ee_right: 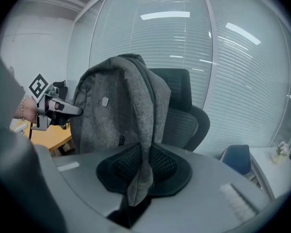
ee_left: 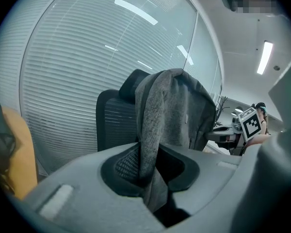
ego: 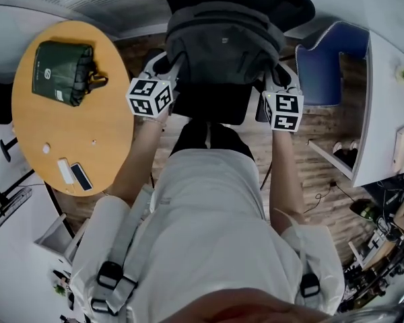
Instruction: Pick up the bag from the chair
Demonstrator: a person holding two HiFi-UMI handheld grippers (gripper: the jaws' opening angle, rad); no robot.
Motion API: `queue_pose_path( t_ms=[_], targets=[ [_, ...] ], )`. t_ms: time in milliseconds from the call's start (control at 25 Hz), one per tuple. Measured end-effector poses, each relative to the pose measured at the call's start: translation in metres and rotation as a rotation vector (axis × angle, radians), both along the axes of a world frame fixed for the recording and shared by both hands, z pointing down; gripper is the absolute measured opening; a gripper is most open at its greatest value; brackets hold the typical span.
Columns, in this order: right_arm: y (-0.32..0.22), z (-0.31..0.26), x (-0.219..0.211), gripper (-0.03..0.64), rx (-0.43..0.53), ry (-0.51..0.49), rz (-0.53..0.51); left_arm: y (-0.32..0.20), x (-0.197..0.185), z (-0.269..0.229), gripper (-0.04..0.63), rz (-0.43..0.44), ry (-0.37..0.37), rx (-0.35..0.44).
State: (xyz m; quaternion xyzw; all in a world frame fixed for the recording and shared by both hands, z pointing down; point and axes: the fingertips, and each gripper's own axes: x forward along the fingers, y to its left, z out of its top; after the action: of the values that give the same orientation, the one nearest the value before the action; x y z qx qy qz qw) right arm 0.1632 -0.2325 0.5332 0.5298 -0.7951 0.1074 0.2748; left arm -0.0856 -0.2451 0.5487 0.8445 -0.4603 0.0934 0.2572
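Observation:
A grey backpack (ego: 222,42) stands upright over the black office chair (ego: 212,106), in front of its backrest (ee_left: 114,123). My left gripper (ego: 165,73) is shut on the bag's left shoulder strap (ee_left: 150,144), which runs down between its jaws. Shut on the other strap (ee_right: 143,149), my right gripper (ego: 275,86) sits at the bag's right side. Both straps are pulled taut up to the bag's top (ee_right: 126,62). The bag's bottom is hidden, so I cannot tell whether it rests on the seat.
A round wooden table (ego: 101,133) at the left carries a dark green pouch (ego: 62,71) and a phone (ego: 81,175). A blue chair (ego: 330,66) and a white desk (ego: 390,113) stand at the right. A glass wall with blinds (ee_right: 233,72) runs behind the chair.

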Motion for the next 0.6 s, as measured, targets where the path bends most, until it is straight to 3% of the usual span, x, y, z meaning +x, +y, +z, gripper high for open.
queue_pose_path(
  t_ms=[600],
  targets=[
    [0.012,-0.081,0.001,0.049,0.080,-0.016,-0.008,0.014,0.002,-0.083,0.071,-0.009,0.012,0.079]
  ],
)
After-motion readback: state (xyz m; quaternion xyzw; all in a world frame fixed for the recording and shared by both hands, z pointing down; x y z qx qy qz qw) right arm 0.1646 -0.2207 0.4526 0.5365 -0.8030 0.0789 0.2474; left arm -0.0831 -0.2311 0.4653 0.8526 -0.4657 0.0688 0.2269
